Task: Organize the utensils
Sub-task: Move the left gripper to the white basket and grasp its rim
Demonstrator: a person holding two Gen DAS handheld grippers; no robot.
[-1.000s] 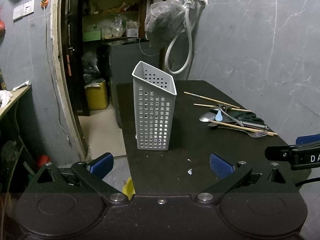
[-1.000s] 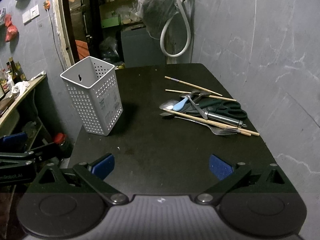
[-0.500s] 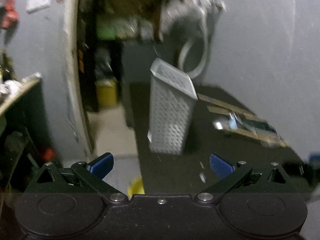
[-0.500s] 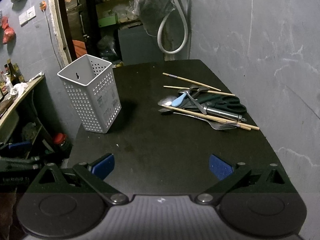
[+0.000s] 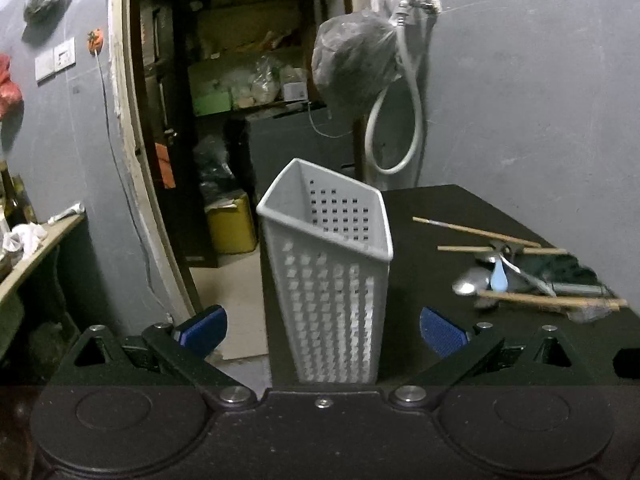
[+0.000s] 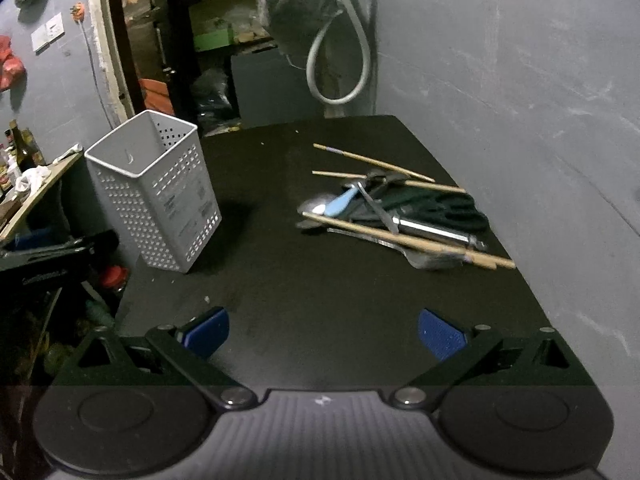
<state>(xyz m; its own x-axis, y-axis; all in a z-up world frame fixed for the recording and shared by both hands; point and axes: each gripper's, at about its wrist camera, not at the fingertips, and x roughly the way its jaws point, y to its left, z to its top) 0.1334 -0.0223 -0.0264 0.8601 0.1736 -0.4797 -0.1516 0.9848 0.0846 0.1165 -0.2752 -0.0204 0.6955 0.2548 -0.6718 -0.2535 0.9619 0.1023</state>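
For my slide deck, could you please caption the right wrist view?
Open right gripper over a black table, perforated holder left, piled utensils right.

The basket (image 6: 154, 196) stands left of the utensils (image 6: 394, 216) on the table (image 6: 320, 292).

I see a tall pale grey plastic basket (image 5: 326, 280), its walls matt and pierced with many small square holes. It stands on the left of a black table (image 6: 328, 292), whose top looks matt and a little dusty. On the far right lie thin wooden chopsticks (image 6: 404, 236) of a dry, unpolished finish, a shiny metal spoon (image 6: 314, 206), a glossy steel handle (image 6: 434, 232) and a light blue smooth plastic spoon (image 6: 340, 202). My gripper fingers (image 6: 206, 330) carry blue rubbery pads with fine texture; their frames are matt black plastic.
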